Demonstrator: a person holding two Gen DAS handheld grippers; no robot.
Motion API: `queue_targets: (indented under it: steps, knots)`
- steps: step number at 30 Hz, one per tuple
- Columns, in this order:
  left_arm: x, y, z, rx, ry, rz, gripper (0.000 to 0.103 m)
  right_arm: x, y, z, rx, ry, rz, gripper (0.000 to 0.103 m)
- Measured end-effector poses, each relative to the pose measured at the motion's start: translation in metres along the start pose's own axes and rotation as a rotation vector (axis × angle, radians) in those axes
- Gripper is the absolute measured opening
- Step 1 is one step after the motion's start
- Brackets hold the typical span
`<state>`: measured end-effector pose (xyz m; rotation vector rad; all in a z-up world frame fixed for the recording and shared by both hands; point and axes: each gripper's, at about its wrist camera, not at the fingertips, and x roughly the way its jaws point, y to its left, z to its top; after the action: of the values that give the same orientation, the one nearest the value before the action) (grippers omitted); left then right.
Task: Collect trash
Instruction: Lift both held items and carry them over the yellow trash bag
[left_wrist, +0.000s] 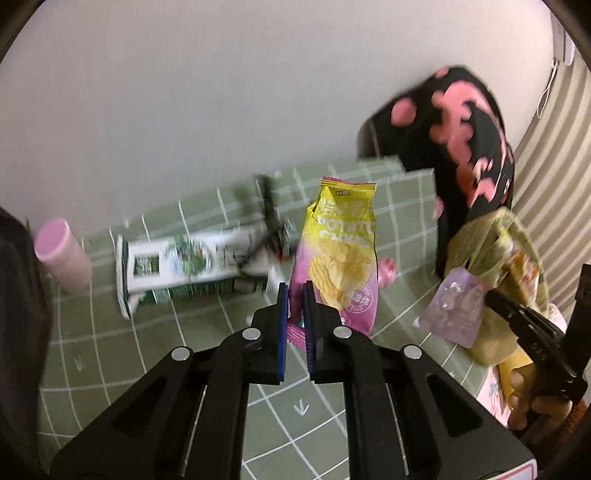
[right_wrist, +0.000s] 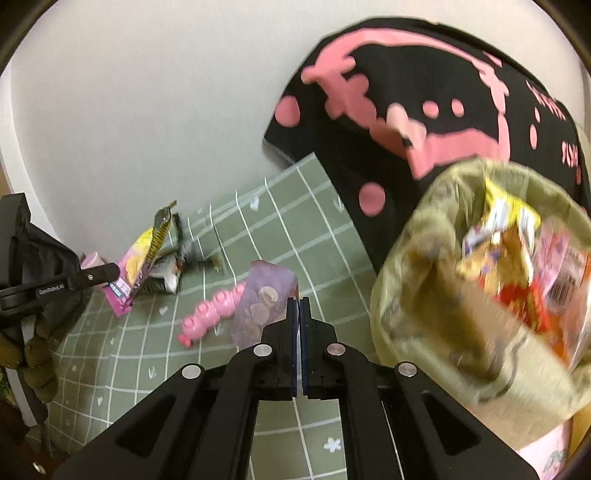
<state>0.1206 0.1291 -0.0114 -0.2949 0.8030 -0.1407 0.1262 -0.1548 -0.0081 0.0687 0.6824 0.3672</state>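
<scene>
The left gripper (left_wrist: 294, 295) is seen with its blue-padded fingers (left_wrist: 282, 317) clamped on the lower edge of a yellow and pink potato chip bag (left_wrist: 338, 254), which is held upright above the green checked worktop (left_wrist: 207, 332). The same bag appears in the right wrist view at the far left, pinched in the tips of the other tool and clear of the surface. The right gripper (right_wrist: 299, 301) is shown with its fingers (right_wrist: 292, 332) pressed together on the edge of a translucent purple packet (right_wrist: 258, 302); whether anything more is caught cannot be told. Just right of it, an olive trash bag (right_wrist: 417, 258) stands open, filled with coloured wrappers (right_wrist: 517, 258). On the worktop are found a pink segmented toy (right_wrist: 210, 314), a toppled green and white carton (left_wrist: 192, 266) and a pink cylinder (left_wrist: 62, 254). A black cloth with pink print (right_wrist: 424, 92) is draped behind the trash bag, against the pale wall.
</scene>
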Motion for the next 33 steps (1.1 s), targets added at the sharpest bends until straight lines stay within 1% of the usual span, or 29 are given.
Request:
queue_targets:
  steps: [3, 8, 11, 16, 21, 27, 30, 33]
  knots:
    - [-0.010, -0.002, 0.014, 0.003, -0.032, -0.016, 0.007, -0.011, 0.002, 0.017, -0.021, -0.038, -0.001, 0.003]
    - [-0.021, -0.019, 0.037, 0.029, -0.081, -0.053, 0.007, -0.030, -0.003, 0.043, -0.030, -0.096, -0.020, 0.004]
    - [-0.026, -0.036, 0.052, 0.064, -0.110, -0.082, 0.007, -0.044, -0.012, 0.059, -0.018, -0.138, -0.032, 0.003]
    - [-0.029, -0.073, 0.077, 0.135, -0.141, -0.154, 0.007, -0.068, -0.031, 0.081, -0.014, -0.198, -0.090, 0.003]
    - [-0.020, -0.113, 0.089, 0.208, -0.144, -0.225, 0.007, -0.082, -0.059, 0.087, -0.002, -0.230, -0.174, 0.003]
    - [-0.006, -0.154, 0.094, 0.270, -0.118, -0.296, 0.007, -0.096, -0.106, 0.081, 0.079, -0.233, -0.283, 0.004]
    - [-0.003, -0.169, 0.096, 0.292, -0.113, -0.316, 0.007, -0.099, -0.124, 0.076, 0.114, -0.225, -0.313, 0.004]
    - [0.005, -0.182, 0.098, 0.292, -0.094, -0.349, 0.007, -0.100, -0.140, 0.070, 0.145, -0.210, -0.336, 0.004]
